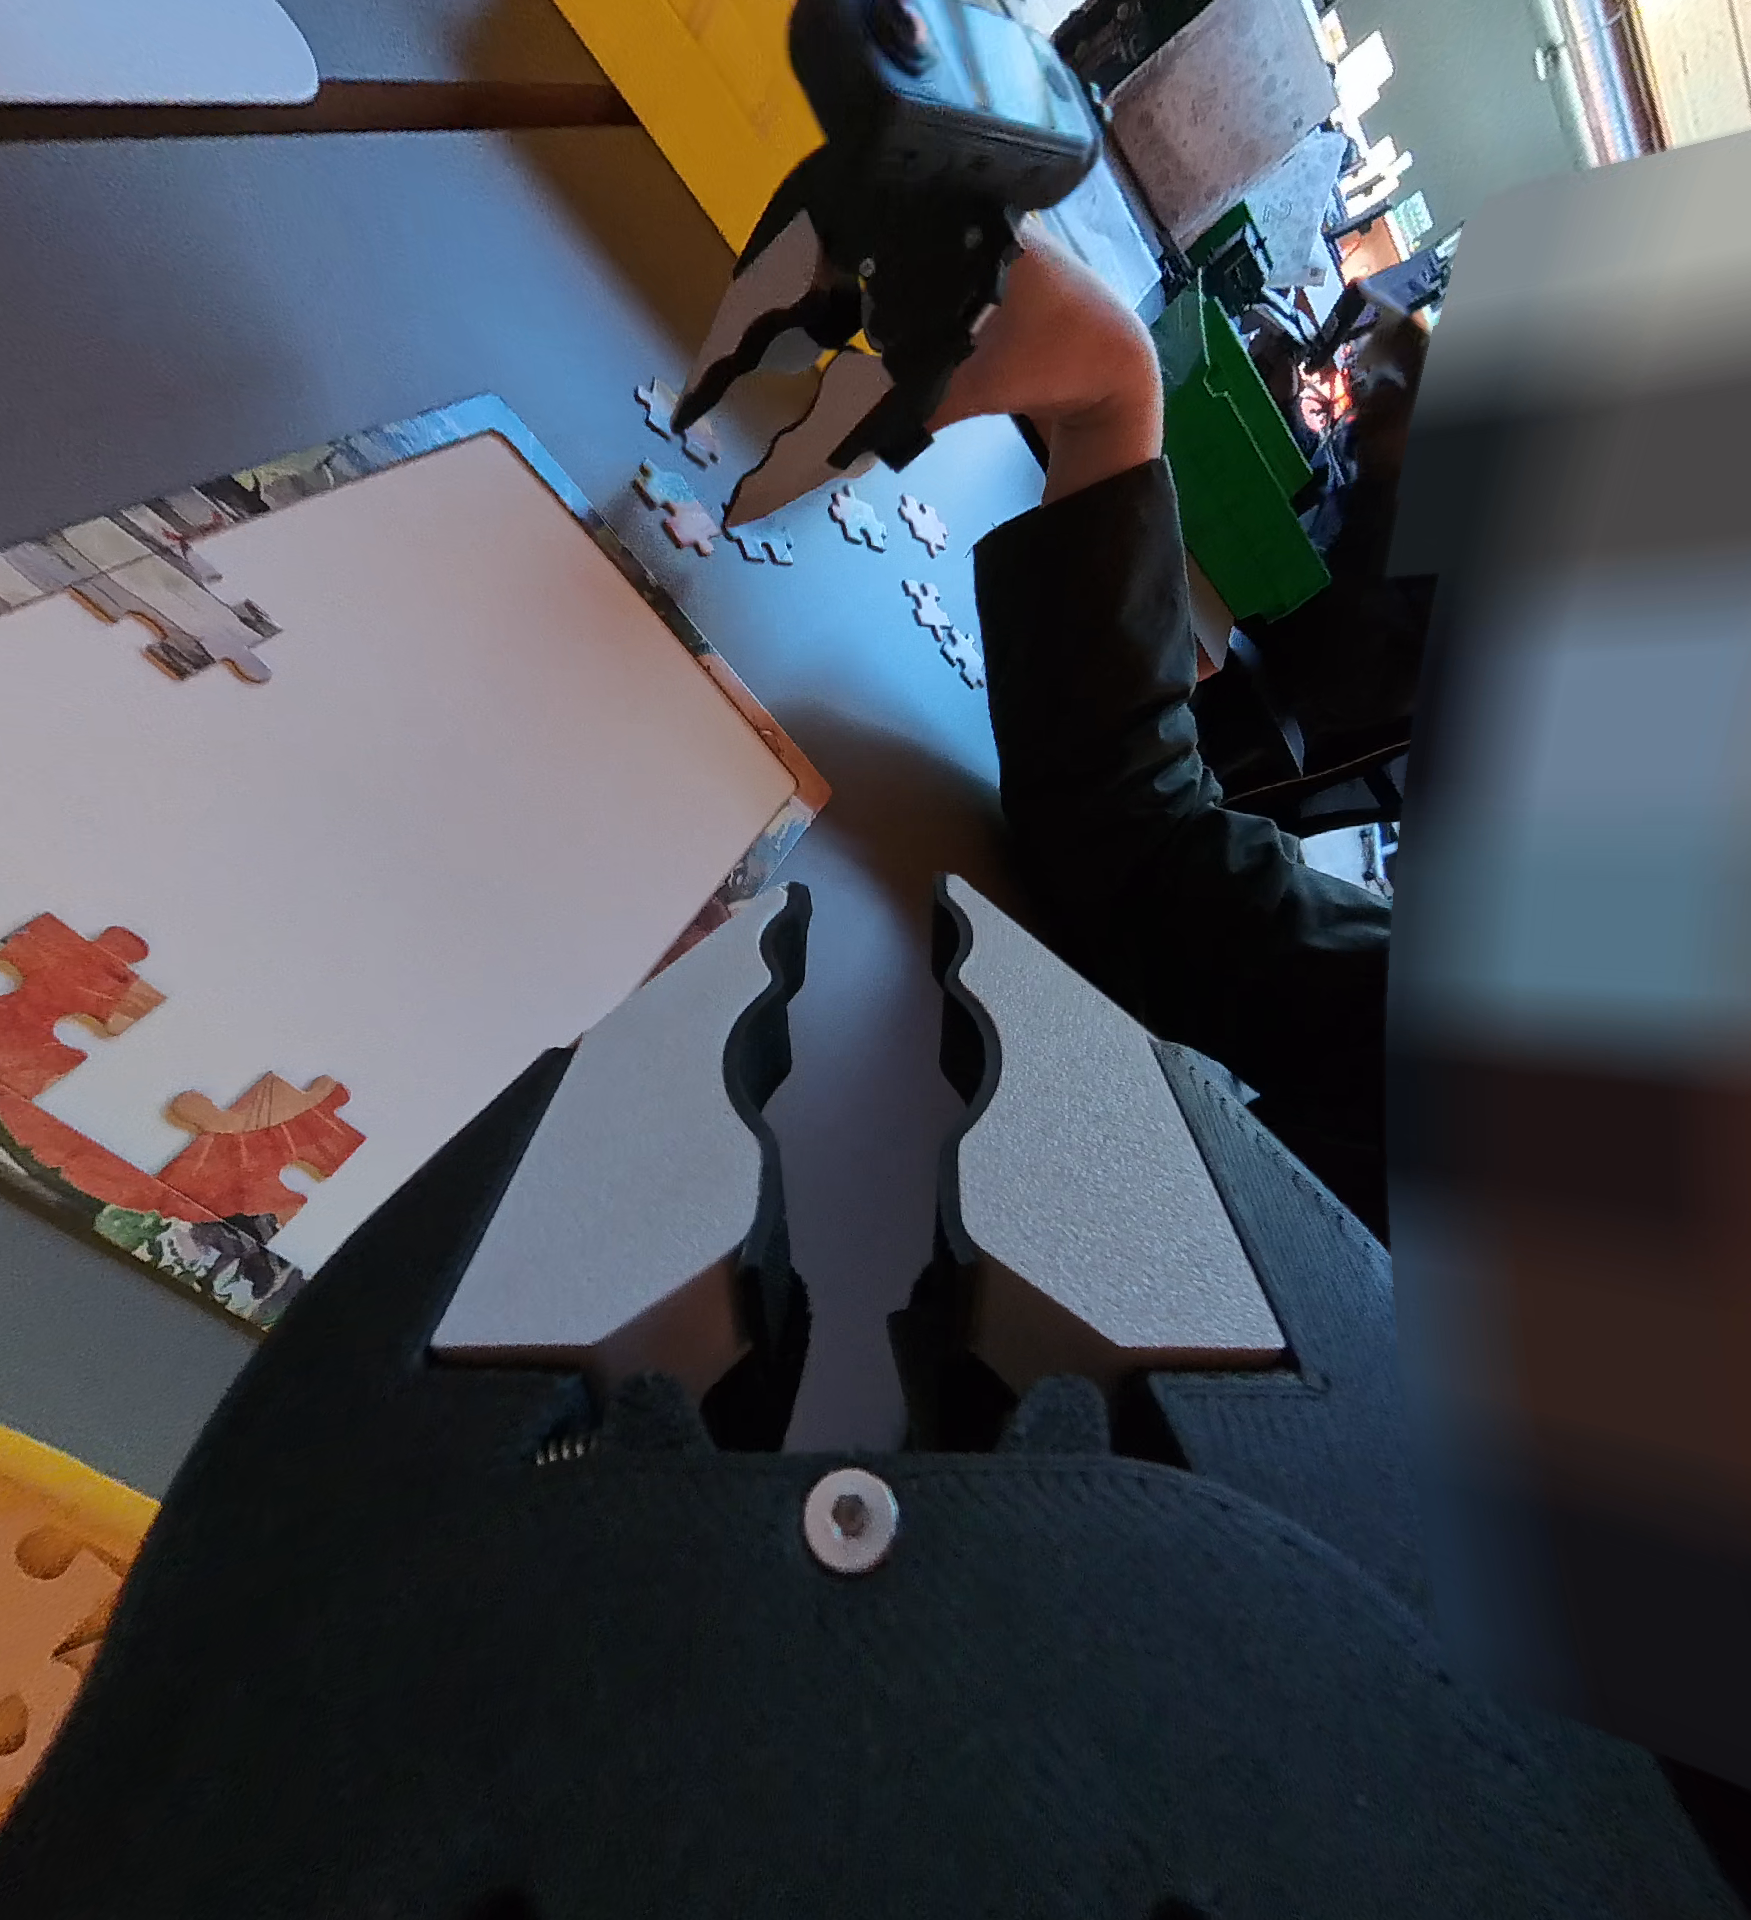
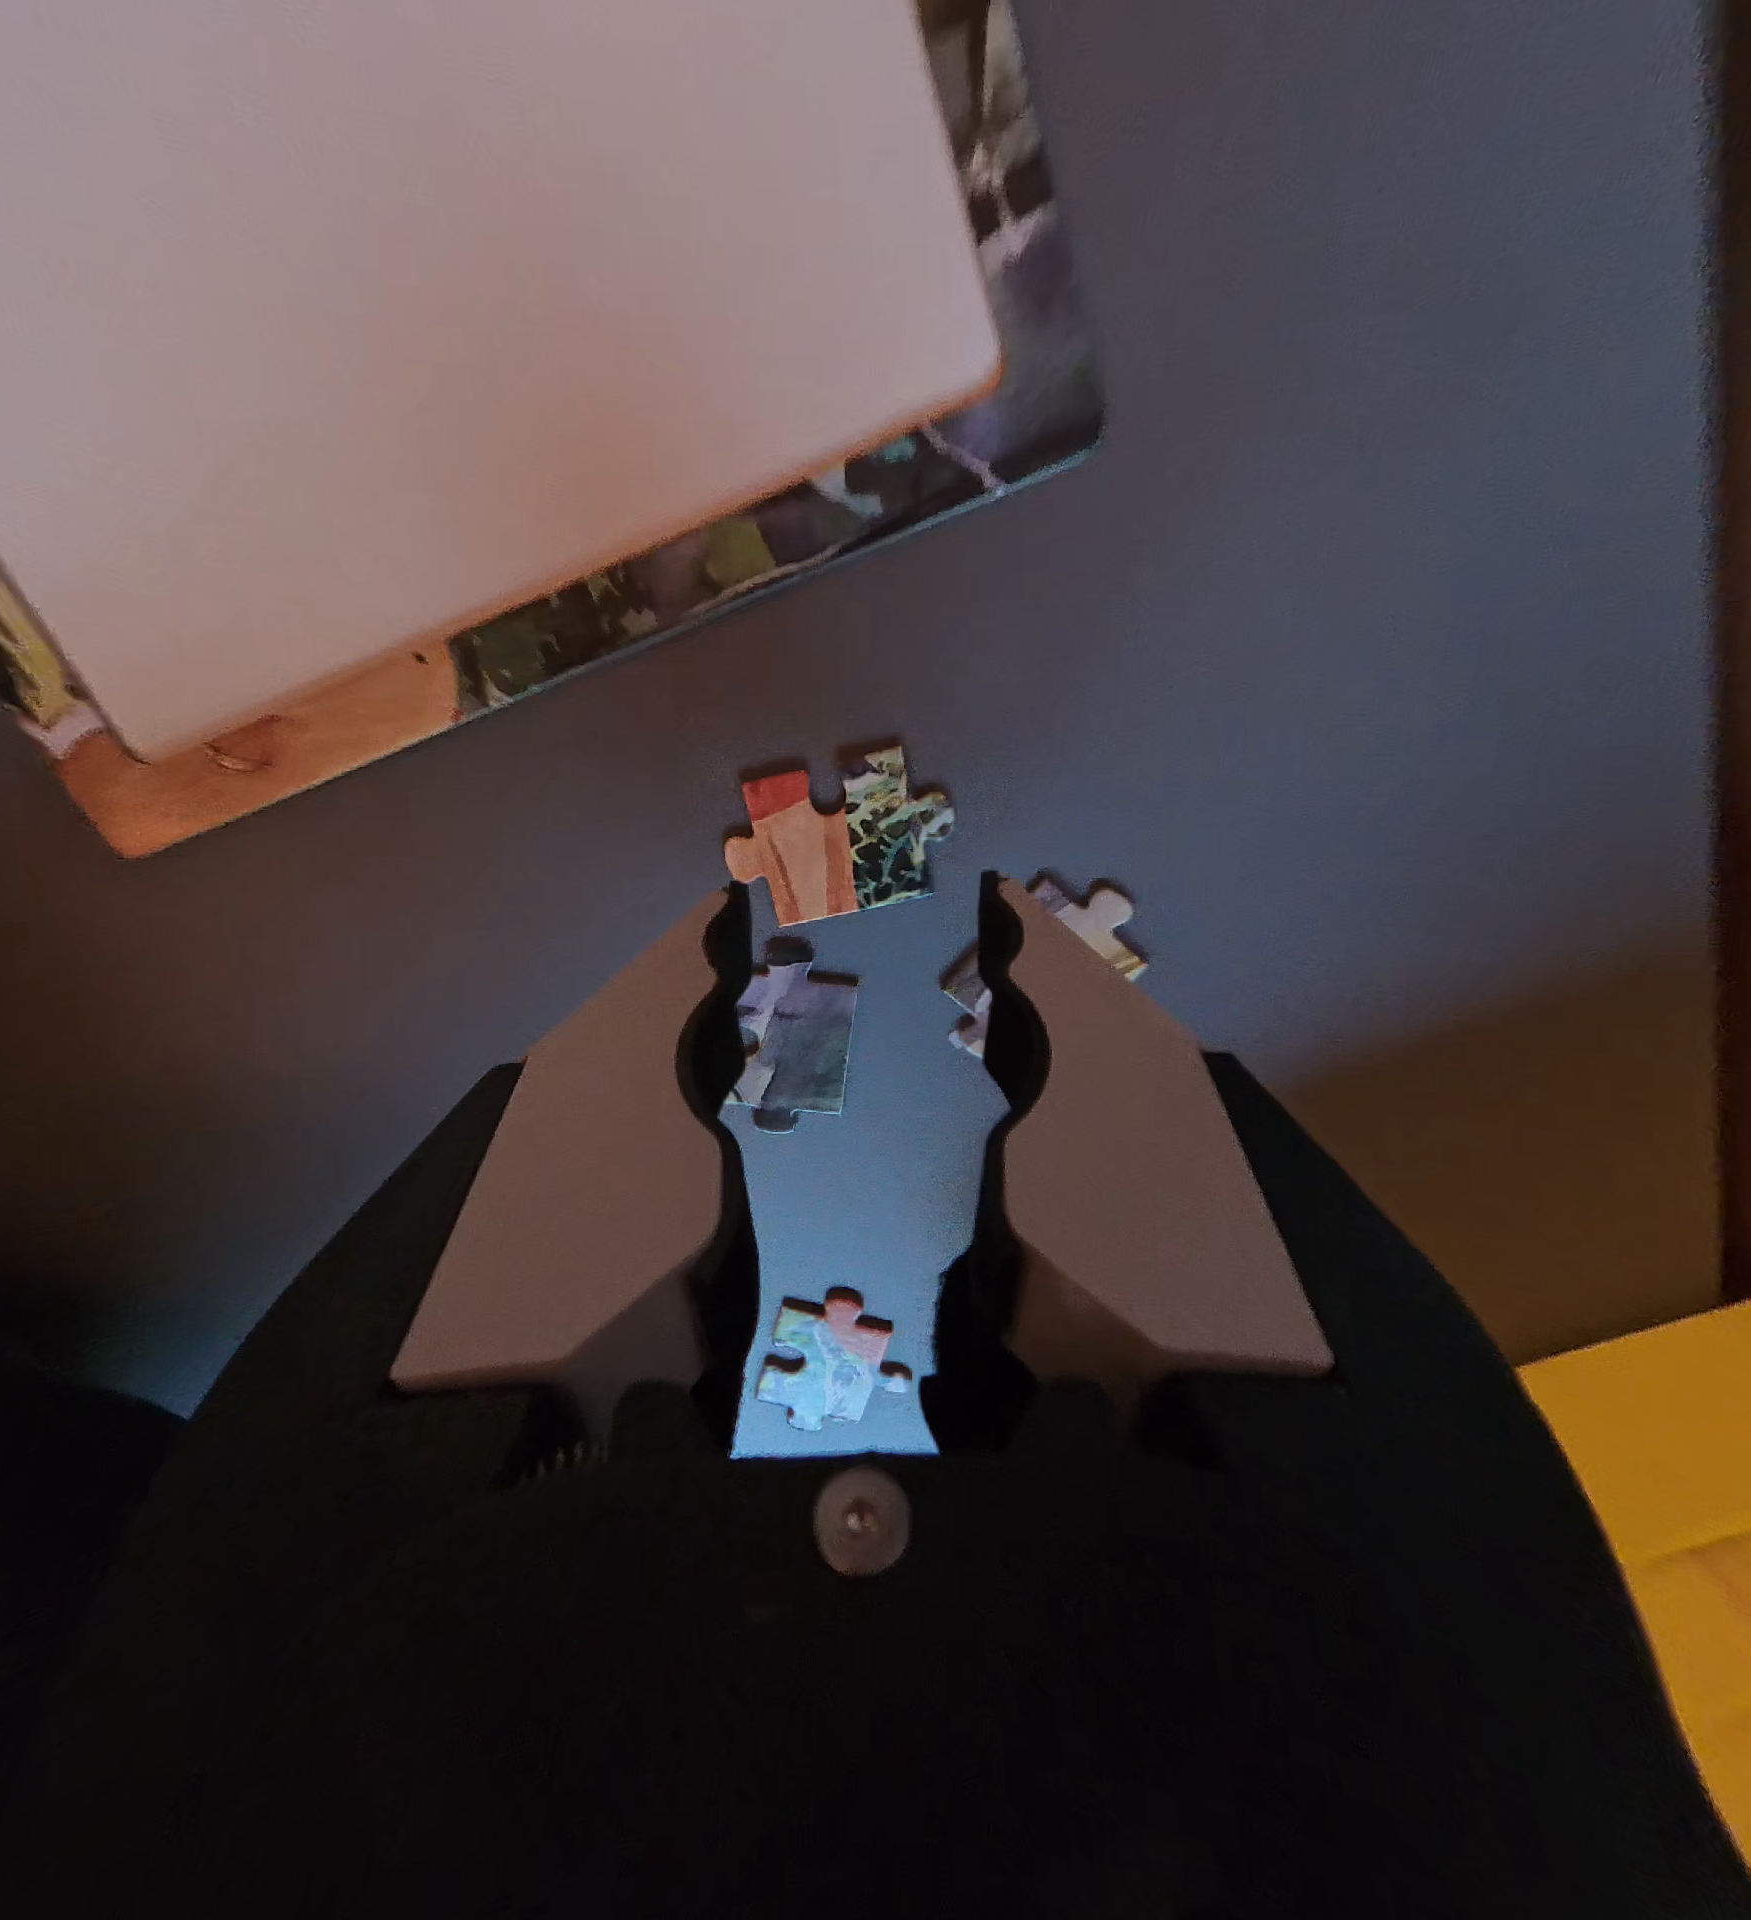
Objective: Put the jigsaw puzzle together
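Right gripper (image 2: pixel 863 894) over the loose pieces, both grippers open and empty.

The loose pieces (image 2: pixel 836 833) lie on the grey table (image 2: pixel 1370 623), just beside a corner of the puzzle board (image 1: pixel 383 779). Each looks thin, light and stiff, so I would pinch it by two opposite edges. The left gripper (image 1: pixel 871 899) waits near the board's edge.

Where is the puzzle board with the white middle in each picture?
Left wrist view: the white puzzle board with the printed picture border fills the left side, lying flat on the grey table.
Right wrist view: the same board fills the upper left, above the open right gripper.
Shared landmark: the loose jigsaw pieces on the table beside the board's corner.
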